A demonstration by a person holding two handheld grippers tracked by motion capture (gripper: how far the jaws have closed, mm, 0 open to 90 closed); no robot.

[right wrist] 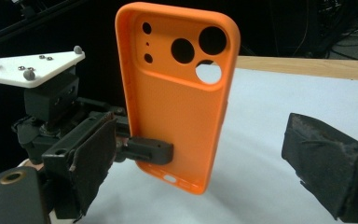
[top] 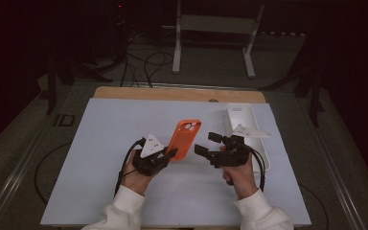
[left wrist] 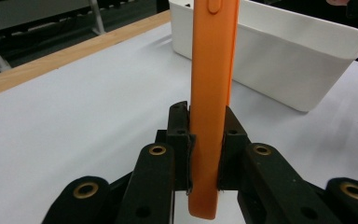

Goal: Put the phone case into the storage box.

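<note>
My left gripper (top: 171,154) was black, with brass-coloured rivets on its arms and a pale grey plate on top. The phone case (top: 184,137) pinched in it was plain bright orange, without pattern. My right gripper (top: 206,143) was black too, its pads dark and frayed. At two o'clock from the case lay a white bin (top: 264,154). The table (top: 100,158) was pale bluish white, edged in light wood at twelve o'clock. My sleeves (top: 124,211) were white.
</note>
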